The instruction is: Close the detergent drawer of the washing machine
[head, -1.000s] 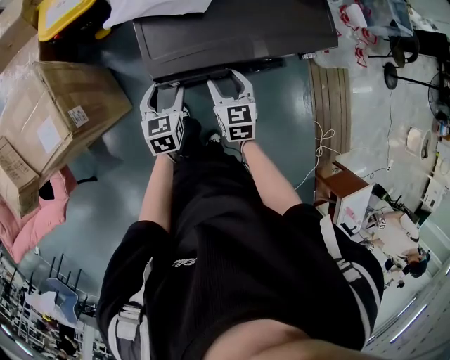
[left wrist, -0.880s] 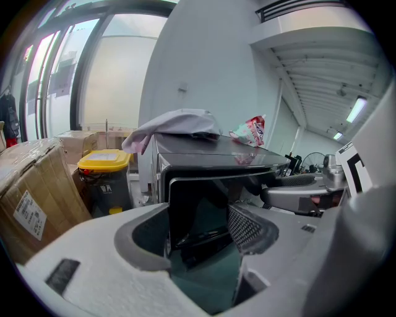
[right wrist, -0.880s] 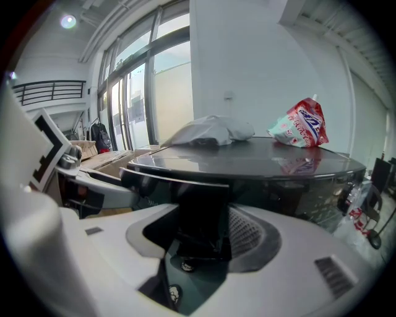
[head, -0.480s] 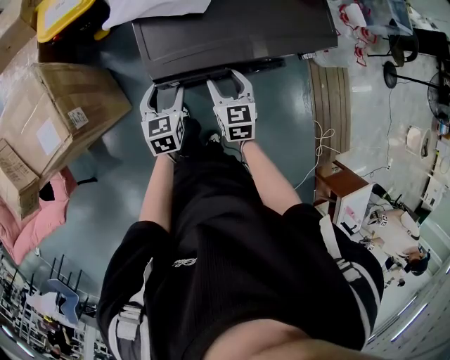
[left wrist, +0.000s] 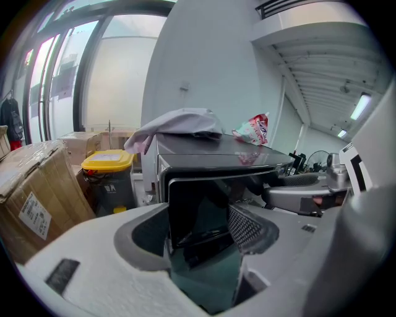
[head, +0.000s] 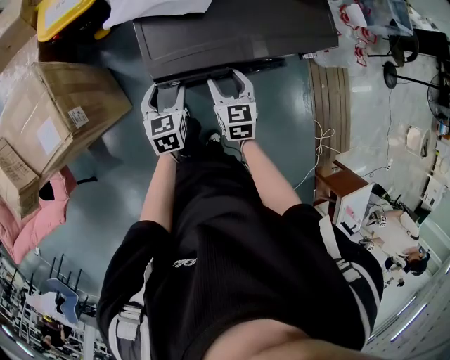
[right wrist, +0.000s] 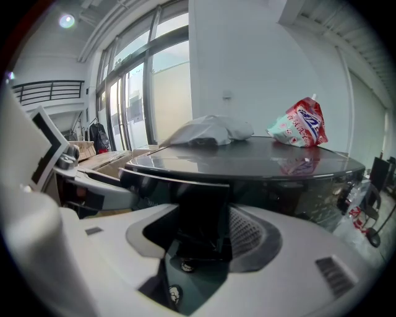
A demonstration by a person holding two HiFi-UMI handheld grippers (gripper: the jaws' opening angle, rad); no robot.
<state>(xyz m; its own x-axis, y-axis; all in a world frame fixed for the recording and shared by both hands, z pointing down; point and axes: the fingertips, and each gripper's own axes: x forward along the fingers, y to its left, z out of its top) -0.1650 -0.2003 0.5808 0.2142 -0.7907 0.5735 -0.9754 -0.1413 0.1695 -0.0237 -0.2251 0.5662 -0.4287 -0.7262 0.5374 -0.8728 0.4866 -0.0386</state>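
Note:
The dark grey washing machine (head: 239, 28) stands right ahead of me. A glossy dark panel juts from its upper front: the detergent drawer (left wrist: 198, 204), pulled out on the machine's left side. My left gripper (head: 163, 88) is open at the front edge, with the drawer's front between its jaws (left wrist: 201, 241); I cannot tell whether a pad touches it. My right gripper (head: 230, 77) is just to its right, also open, with its jaws (right wrist: 204, 241) on either side of the machine's dark front edge (right wrist: 198, 204). Neither gripper holds anything.
A large cardboard box (head: 56, 112) and a yellow-lidded bin (head: 63, 14) stand left of the machine. A white cloth (left wrist: 179, 124) and a red-and-white pouch (right wrist: 300, 127) lie on its top. A wooden pallet (head: 330, 98) and a cable (head: 320, 151) are on the floor at right.

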